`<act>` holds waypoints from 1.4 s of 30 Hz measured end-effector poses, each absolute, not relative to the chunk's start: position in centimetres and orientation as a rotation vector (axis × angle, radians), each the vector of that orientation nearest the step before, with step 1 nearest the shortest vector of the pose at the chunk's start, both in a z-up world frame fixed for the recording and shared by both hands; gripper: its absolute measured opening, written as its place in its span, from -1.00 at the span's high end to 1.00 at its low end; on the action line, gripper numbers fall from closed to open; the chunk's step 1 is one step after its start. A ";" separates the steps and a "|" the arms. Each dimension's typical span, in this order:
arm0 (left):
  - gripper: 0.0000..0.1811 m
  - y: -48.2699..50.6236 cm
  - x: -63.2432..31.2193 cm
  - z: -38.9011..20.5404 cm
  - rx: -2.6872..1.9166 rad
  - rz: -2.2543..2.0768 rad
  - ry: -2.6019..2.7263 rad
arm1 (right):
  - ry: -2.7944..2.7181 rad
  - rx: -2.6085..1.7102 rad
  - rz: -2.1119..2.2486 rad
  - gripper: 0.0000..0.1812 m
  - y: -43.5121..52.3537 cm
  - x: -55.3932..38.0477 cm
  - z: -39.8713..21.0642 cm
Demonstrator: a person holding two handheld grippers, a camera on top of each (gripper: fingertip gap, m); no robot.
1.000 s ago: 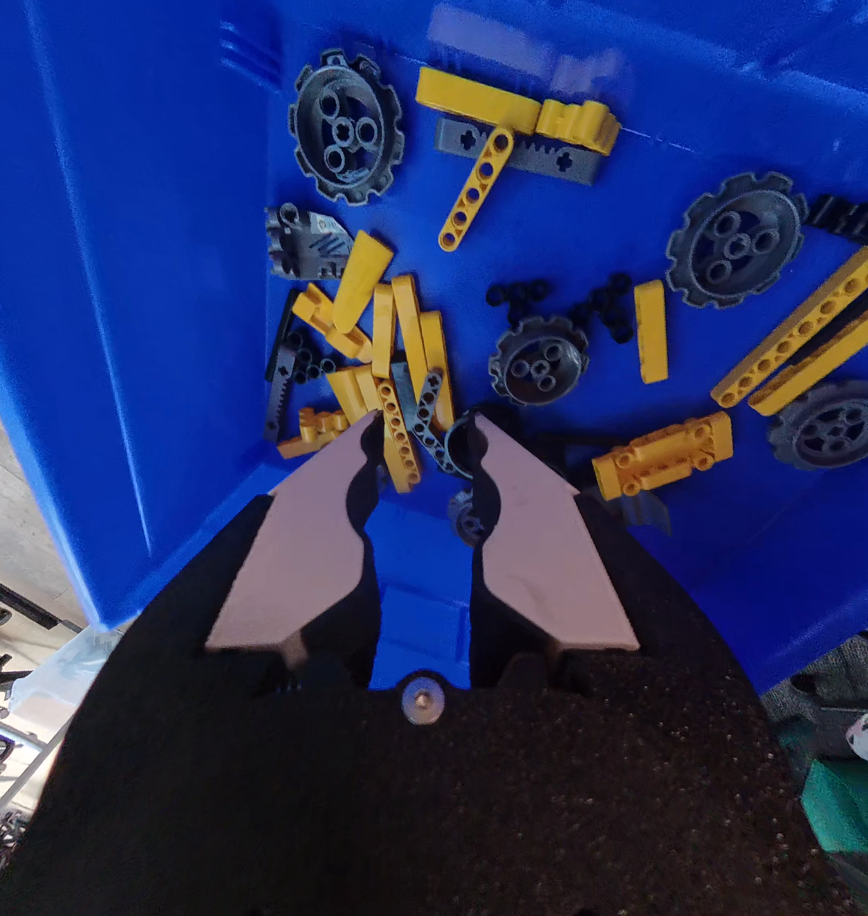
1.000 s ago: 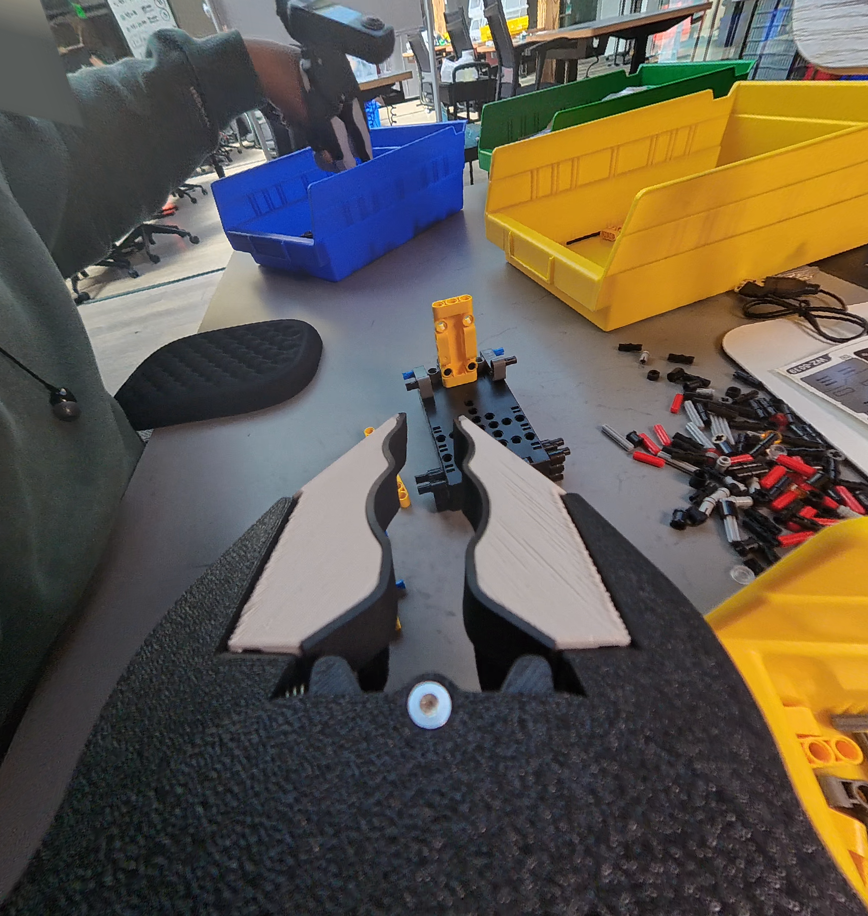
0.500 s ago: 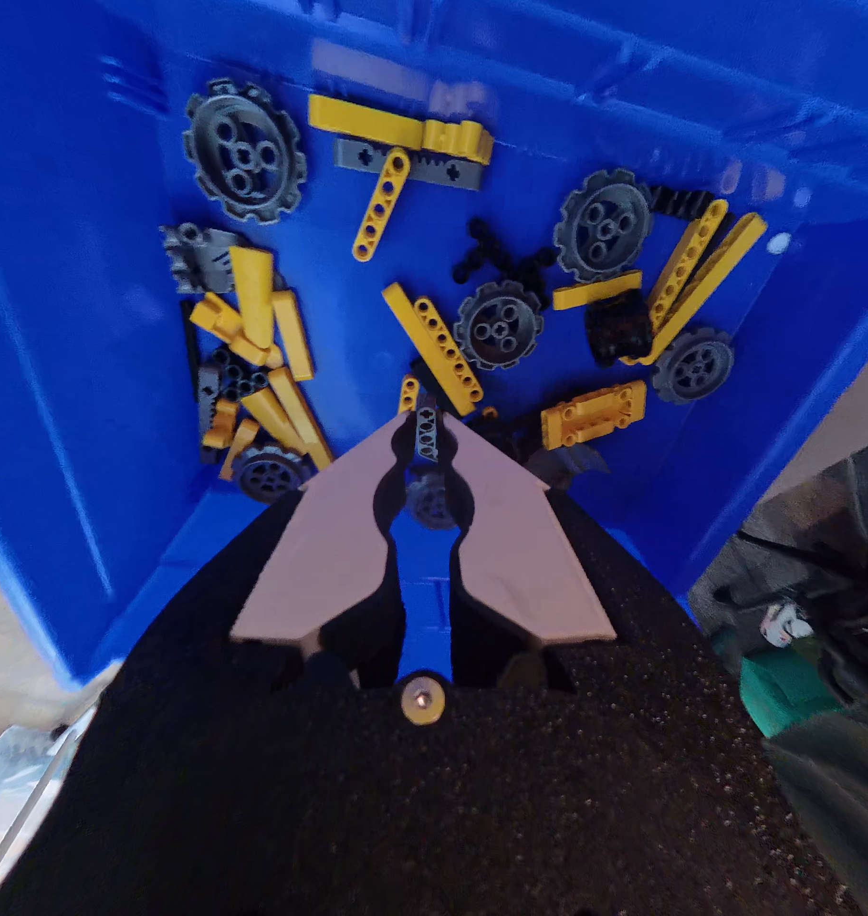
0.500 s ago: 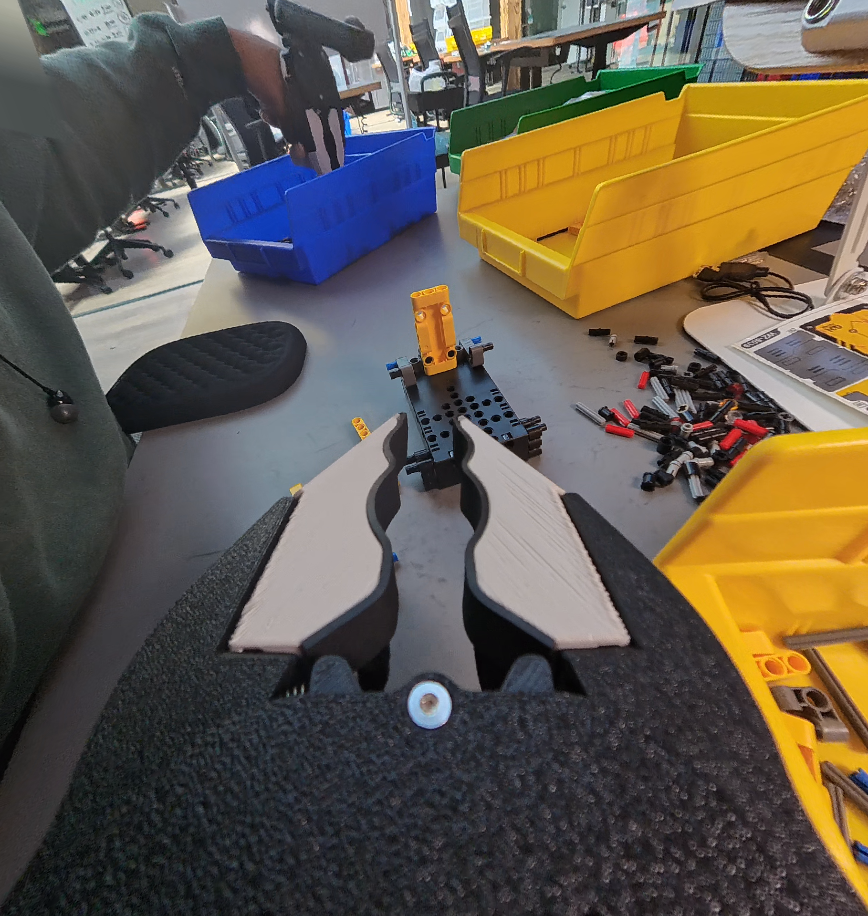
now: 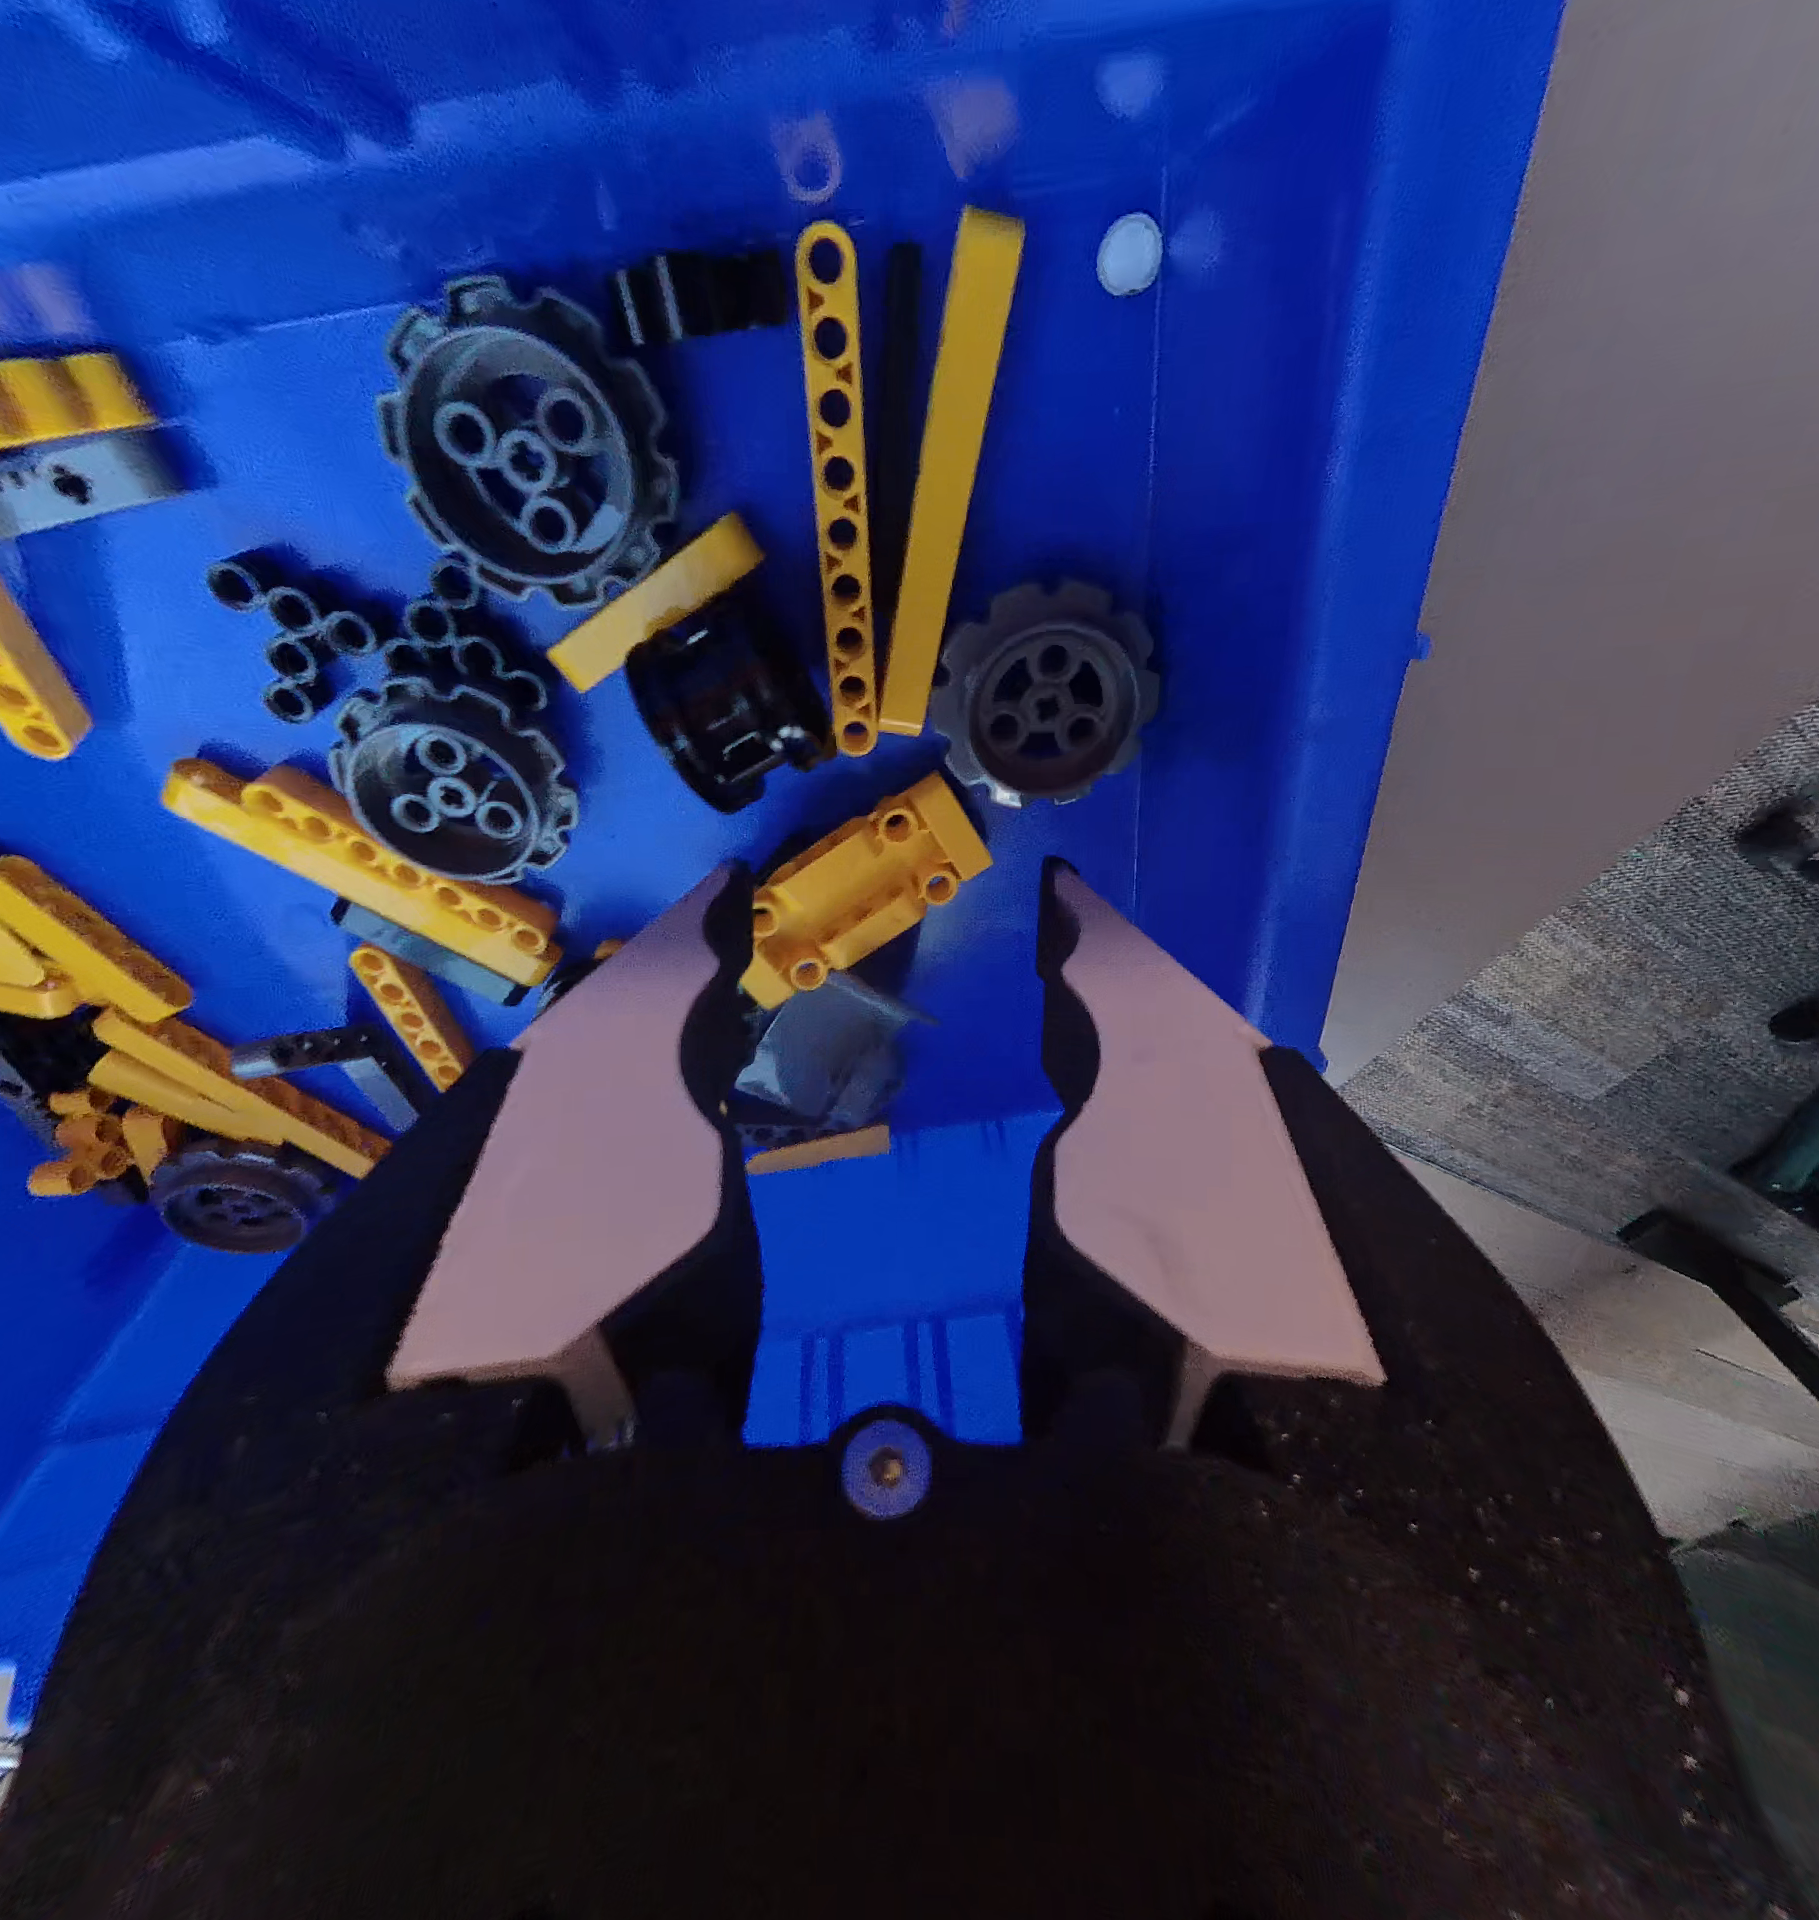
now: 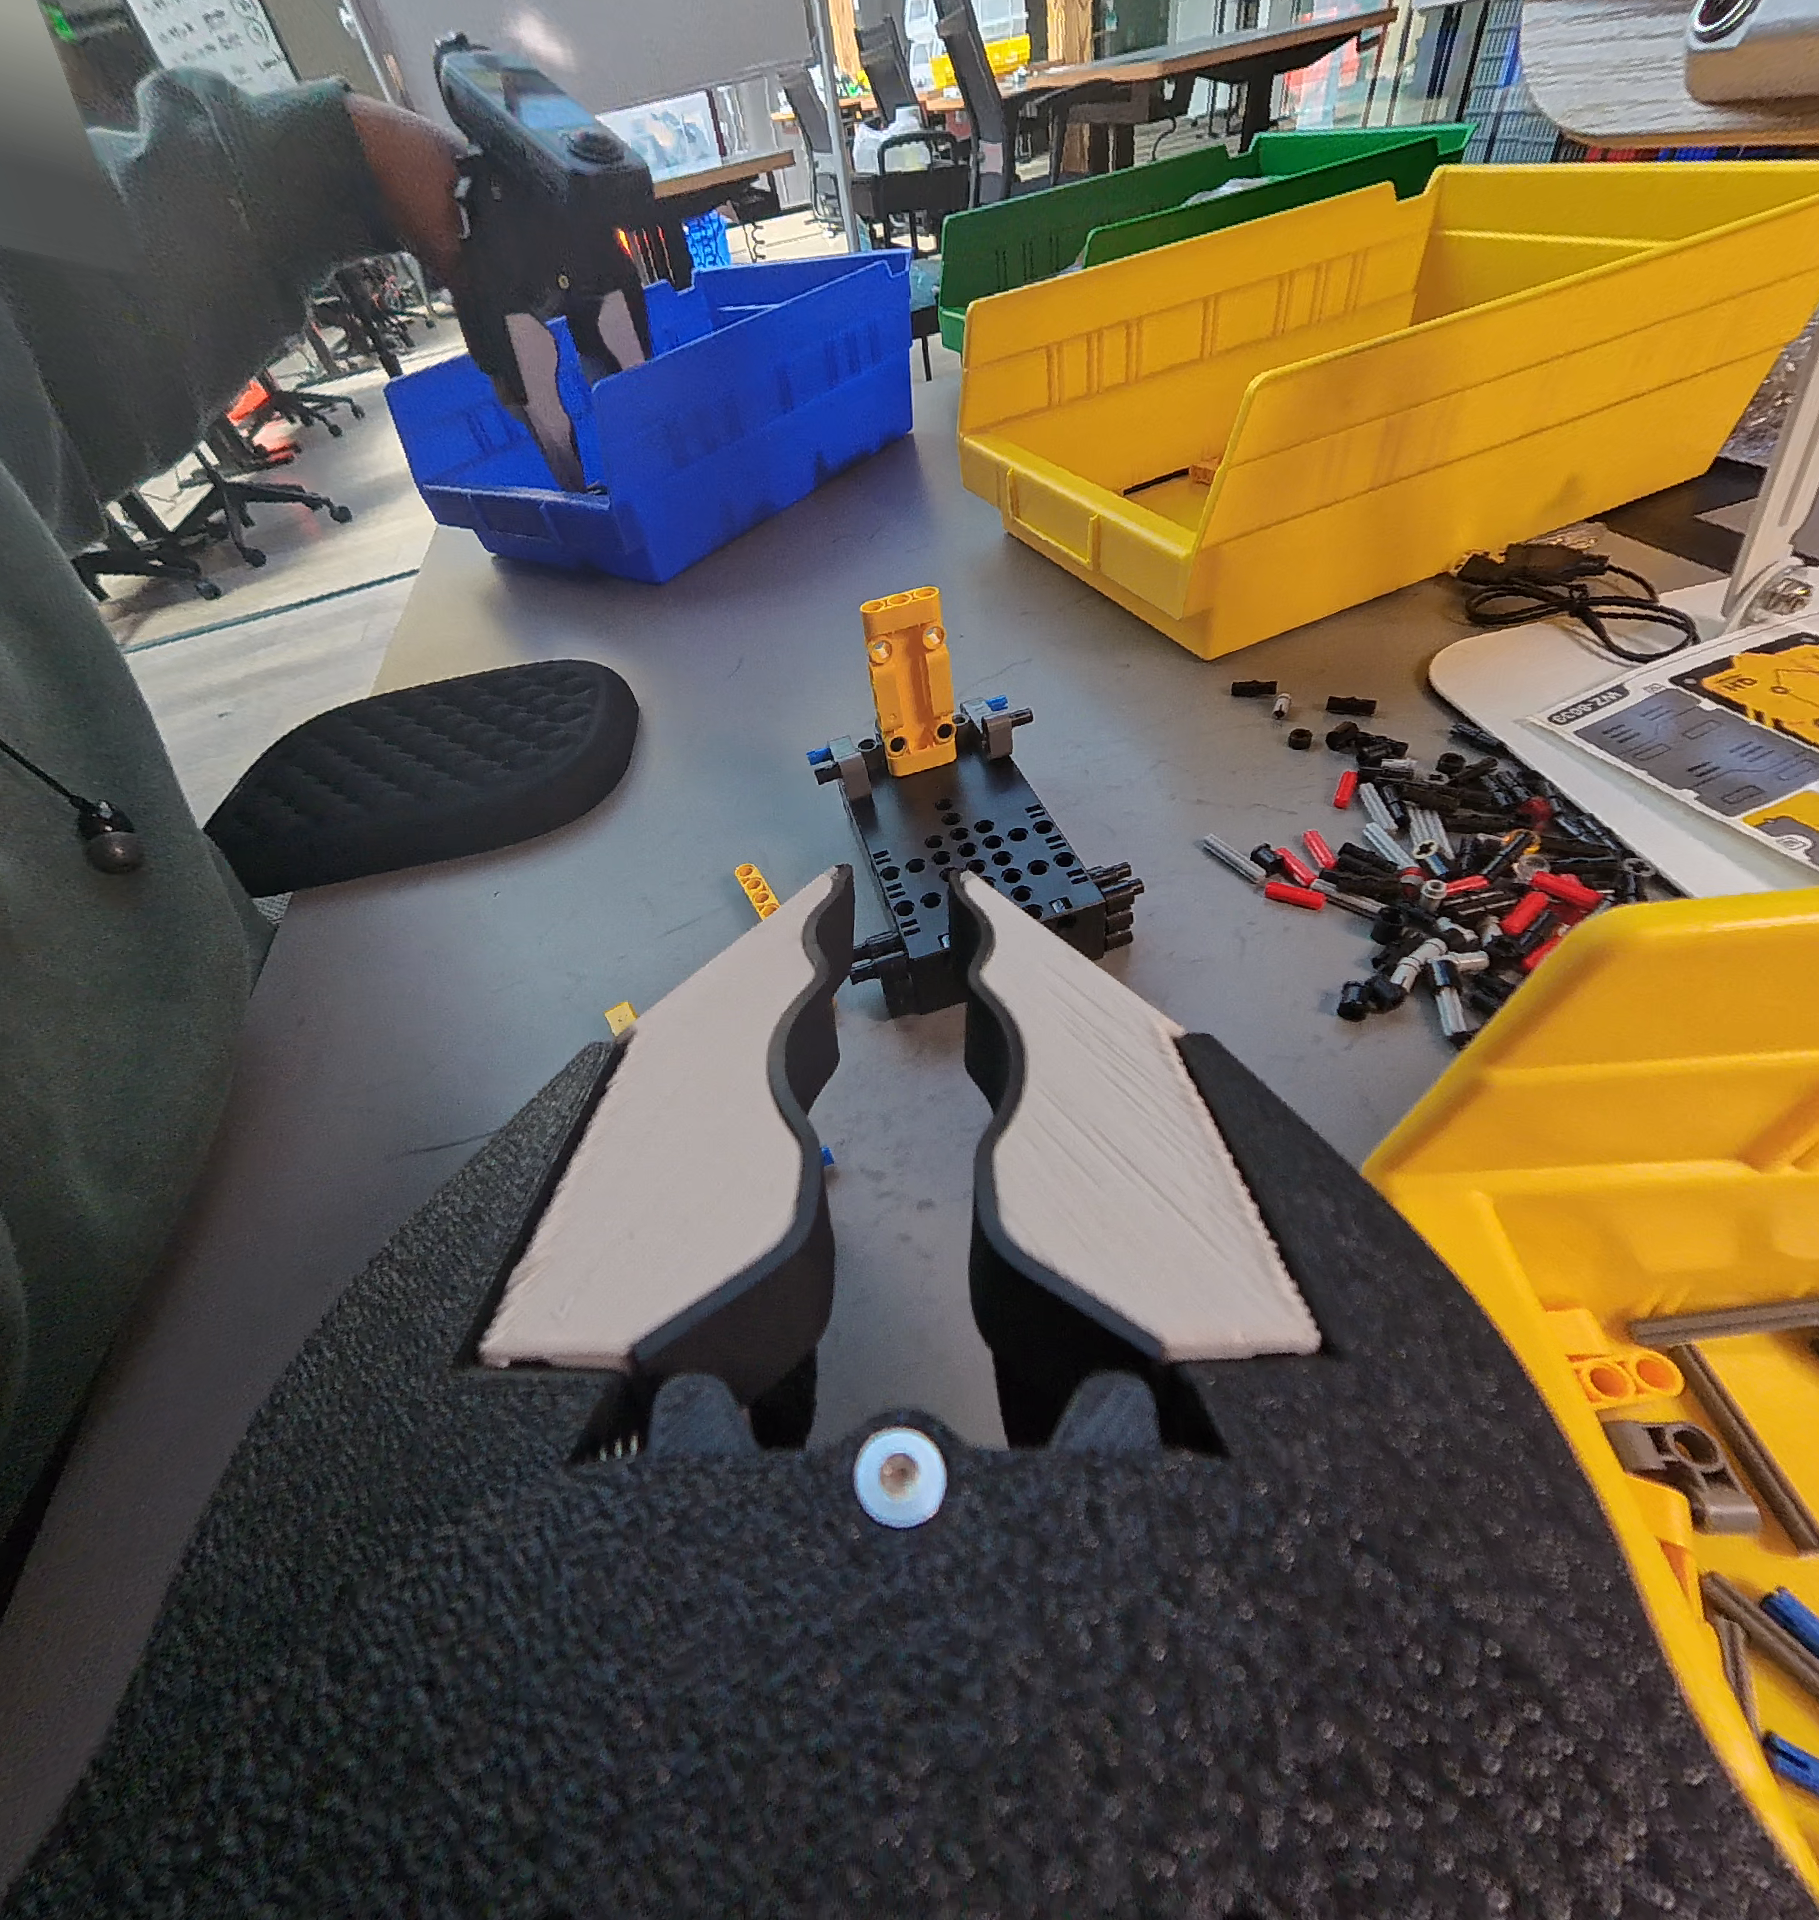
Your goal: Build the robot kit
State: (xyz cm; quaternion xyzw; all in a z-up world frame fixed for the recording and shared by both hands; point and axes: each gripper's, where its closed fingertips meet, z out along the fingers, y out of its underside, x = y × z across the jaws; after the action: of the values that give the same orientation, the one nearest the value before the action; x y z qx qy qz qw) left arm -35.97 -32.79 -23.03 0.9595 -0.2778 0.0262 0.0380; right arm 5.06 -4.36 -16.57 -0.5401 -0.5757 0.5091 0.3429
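1. The left tool (image 5: 889,883) reaches down into the blue bin (image 5: 1289,623) with its jaws spread wide and nothing between them.
2. Nearest to it is a yellow pin-hole block (image 5: 869,902), lying flat just beside the left fingertip; its long axis runs from lower left to upper right.
3. Under that block sits a dark grey piece (image 5: 822,1049), partly covered by the finger, and its shape is hard to make out.
4. Farther in lie a long yellow holed beam (image 5: 837,488) and a plain yellow beam (image 5: 952,468), both pointing away from the camera, with a small dark sprocket wheel (image 5: 1045,691) at their near ends.
5. A large grey sprocket wheel (image 5: 526,442) and a smaller one (image 5: 453,779) lie to the left; the parts at the left edge are blurred and cut off.
6. The right tool (image 6: 900,883) hovers over the grey worktop (image 6: 531,977), its jaws narrowly parted and empty.
7. Just beyond its tips is a black holed frame (image 6: 972,842), long axis pointing away, with a yellow block (image 6: 907,681) standing upright at its far end.
8. A scatter of black, red and grey pins (image 6: 1445,883) lies to the right; a yellow bin (image 6: 1632,1101) is cut off at the right edge.
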 end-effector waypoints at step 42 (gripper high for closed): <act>0.58 -23.9 -35.8 -14.5 3.472 -0.838 -0.587 | -1.528 -1.363 1.202 0.81 -4.2 6.5 -16.3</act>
State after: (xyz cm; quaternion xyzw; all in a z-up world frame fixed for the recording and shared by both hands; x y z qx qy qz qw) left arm -35.82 -23.90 -14.46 0.9319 -0.1576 -0.2250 -0.2368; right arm 6.53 -4.20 -16.33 -0.5324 -0.5967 0.4694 0.3743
